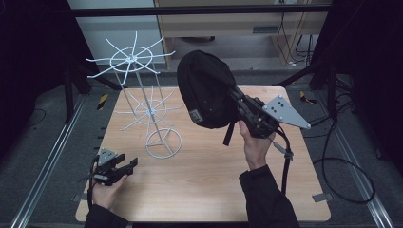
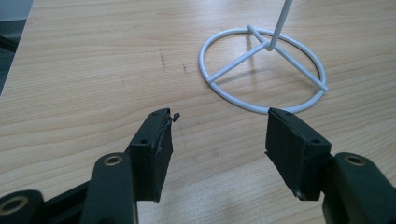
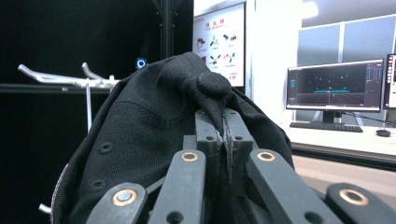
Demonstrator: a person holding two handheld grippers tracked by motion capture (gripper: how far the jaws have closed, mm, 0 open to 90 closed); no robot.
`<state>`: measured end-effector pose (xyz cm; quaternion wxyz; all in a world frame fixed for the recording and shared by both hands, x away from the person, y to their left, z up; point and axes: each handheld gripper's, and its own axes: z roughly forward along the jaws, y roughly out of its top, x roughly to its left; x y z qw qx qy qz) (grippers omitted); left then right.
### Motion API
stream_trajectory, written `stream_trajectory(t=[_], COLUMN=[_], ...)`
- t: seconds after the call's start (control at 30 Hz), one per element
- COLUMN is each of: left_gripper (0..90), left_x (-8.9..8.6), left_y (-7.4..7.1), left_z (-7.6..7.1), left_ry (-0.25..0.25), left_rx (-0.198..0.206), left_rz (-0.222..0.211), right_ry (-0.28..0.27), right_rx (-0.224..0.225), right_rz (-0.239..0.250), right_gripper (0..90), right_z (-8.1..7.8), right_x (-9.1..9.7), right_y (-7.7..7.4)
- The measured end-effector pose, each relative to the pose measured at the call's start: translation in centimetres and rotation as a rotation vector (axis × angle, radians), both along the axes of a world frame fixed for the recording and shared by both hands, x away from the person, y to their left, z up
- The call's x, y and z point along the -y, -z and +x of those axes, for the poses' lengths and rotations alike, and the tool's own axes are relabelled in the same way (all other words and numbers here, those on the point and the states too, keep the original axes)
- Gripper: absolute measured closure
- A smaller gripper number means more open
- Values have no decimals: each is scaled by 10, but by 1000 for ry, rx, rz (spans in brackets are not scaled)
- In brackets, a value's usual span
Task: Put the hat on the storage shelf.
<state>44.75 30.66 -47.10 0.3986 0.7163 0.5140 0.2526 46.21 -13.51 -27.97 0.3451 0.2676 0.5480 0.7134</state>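
A black cap [image 1: 205, 90] hangs in the air over the middle of the table, pinched at its crown by my right gripper [image 1: 237, 97], which is shut on it. In the right gripper view the cap [image 3: 154, 140] bulges over the closed jaws of that gripper [image 3: 223, 126]. A white wire rack [image 1: 142, 102] with two tiers of spokes stands on a ring base [image 1: 163, 142] left of the cap. My left gripper [image 1: 129, 164] rests low near the table's front left, open and empty. In the left gripper view its jaws [image 2: 217, 140] stand apart, facing the ring base [image 2: 264, 70].
The wooden table [image 1: 199, 190] has bare surface in front of the rack and toward the right. Black cables [image 1: 342, 161] trail off the right side. Metal rails run along both sides on the floor. A monitor [image 3: 336, 86] on a desk stands far behind.
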Motion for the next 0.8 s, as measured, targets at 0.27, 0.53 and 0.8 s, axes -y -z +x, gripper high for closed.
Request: stream_trajectory(t=[0.27,0.53,0.8], left_gripper=[406,406,406], left_x=[0,1,1], left_y=[0,0,0], left_z=[0,0,0], left_ry=[5,8,10], left_rx=[-5,-6,-7], left_rz=[5,3,8], right_ry=[-7,-35,-74], right_rx=[23,0,-65], right_rz=[34,24,21], right_gripper=[876,875,847], right_z=[15,29,38], right_x=[-15,-36,-44], right_y=[-17,-18,3])
